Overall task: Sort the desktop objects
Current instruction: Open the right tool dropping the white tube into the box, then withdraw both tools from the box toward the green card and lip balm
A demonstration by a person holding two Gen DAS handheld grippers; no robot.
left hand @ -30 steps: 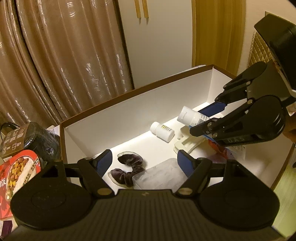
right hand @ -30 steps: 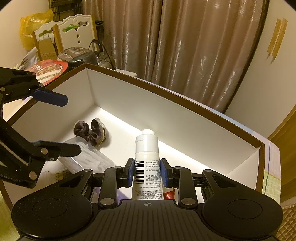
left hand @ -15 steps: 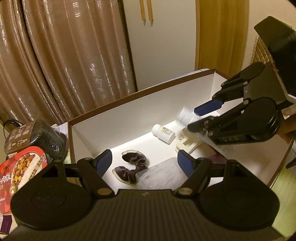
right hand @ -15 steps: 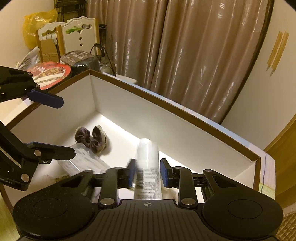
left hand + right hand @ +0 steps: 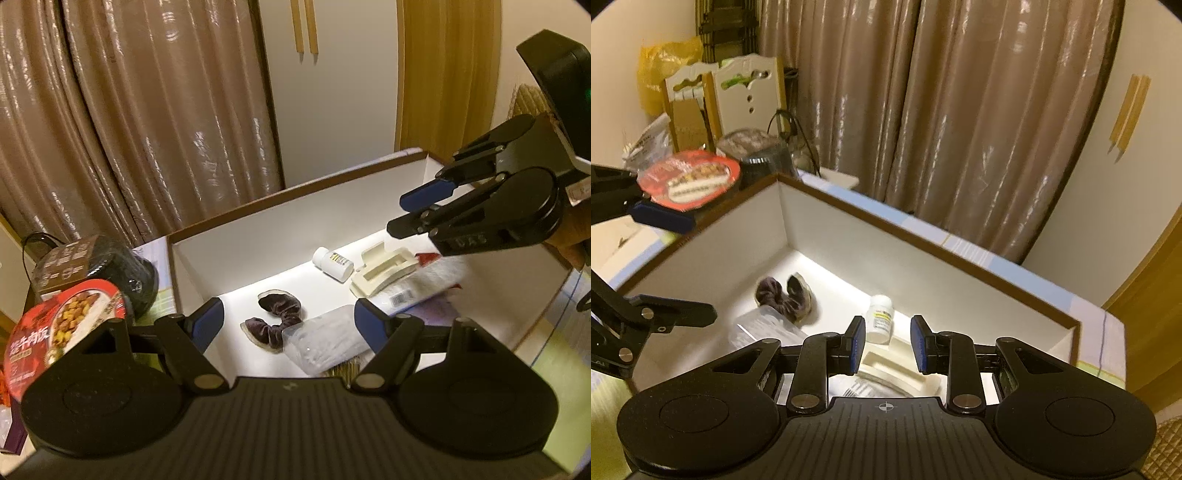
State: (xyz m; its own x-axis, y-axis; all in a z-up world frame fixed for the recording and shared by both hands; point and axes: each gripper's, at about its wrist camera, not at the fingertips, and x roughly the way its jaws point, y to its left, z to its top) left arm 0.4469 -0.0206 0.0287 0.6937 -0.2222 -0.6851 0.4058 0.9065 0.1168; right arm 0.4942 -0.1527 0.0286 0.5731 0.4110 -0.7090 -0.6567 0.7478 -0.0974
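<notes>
A white box with a brown rim (image 5: 295, 192) (image 5: 923, 240) holds a purple scrunchie (image 5: 277, 321) (image 5: 785, 299), a clear plastic case (image 5: 328, 343) (image 5: 761, 328), a small white pill bottle (image 5: 332, 262) (image 5: 881, 323) and a cream plastic holder (image 5: 384, 271) (image 5: 901, 363). A white tube (image 5: 417, 284) (image 5: 864, 387) lies blurred in the box beside the holder. My right gripper (image 5: 888, 339) (image 5: 410, 210) hovers open above the tube, holding nothing. At the box's near left end my left gripper (image 5: 288, 325) (image 5: 676, 266) is open and empty, above the scrunchie and case.
A red-lidded food bowl (image 5: 62, 325) (image 5: 690, 181) and a dark round container (image 5: 103, 266) stand outside the box's left end. Curtains hang close behind the box. Two white chairs (image 5: 738, 96) and a yellow bag stand at the far left.
My right gripper has opened and let go of the white tube, which dropped into the box. Both grippers have risen and drawn back a little.
</notes>
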